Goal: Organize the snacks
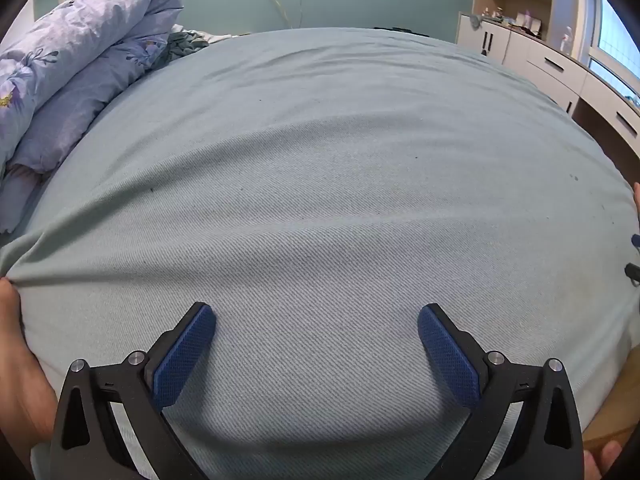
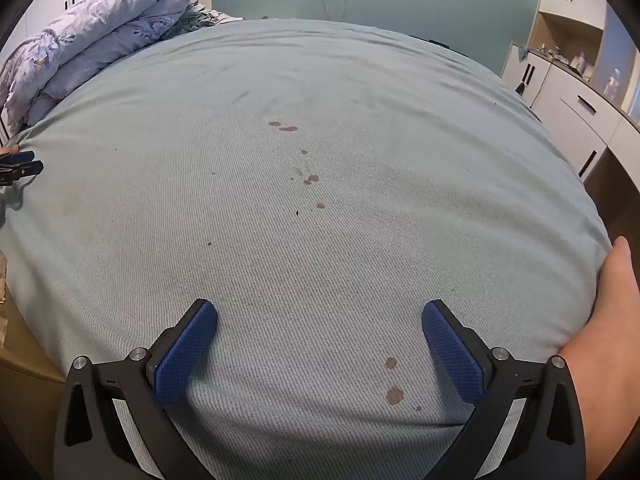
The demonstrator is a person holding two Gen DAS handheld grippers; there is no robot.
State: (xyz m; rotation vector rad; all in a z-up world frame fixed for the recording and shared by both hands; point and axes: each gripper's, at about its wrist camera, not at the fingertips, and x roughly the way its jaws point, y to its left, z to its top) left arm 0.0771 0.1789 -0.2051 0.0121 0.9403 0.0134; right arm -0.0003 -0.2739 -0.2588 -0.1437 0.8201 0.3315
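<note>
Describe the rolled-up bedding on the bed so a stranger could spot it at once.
Start at the wide pale-green bedsheet. At its far left corner lies the lilac floral-print duvet, bundled into a thick roll. It is the only bulky, patterned thing on the flat, plain sheet.

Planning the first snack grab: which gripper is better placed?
Neither: no snacks show. The left gripper and right gripper both hang open over the bare bed sheet.

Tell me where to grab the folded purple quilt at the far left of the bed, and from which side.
Grip the rounded outer fold of the quilt, coming from the bare sheet side. The fold bulges that way, giving a thick edge; both grippers are open and empty.
</note>
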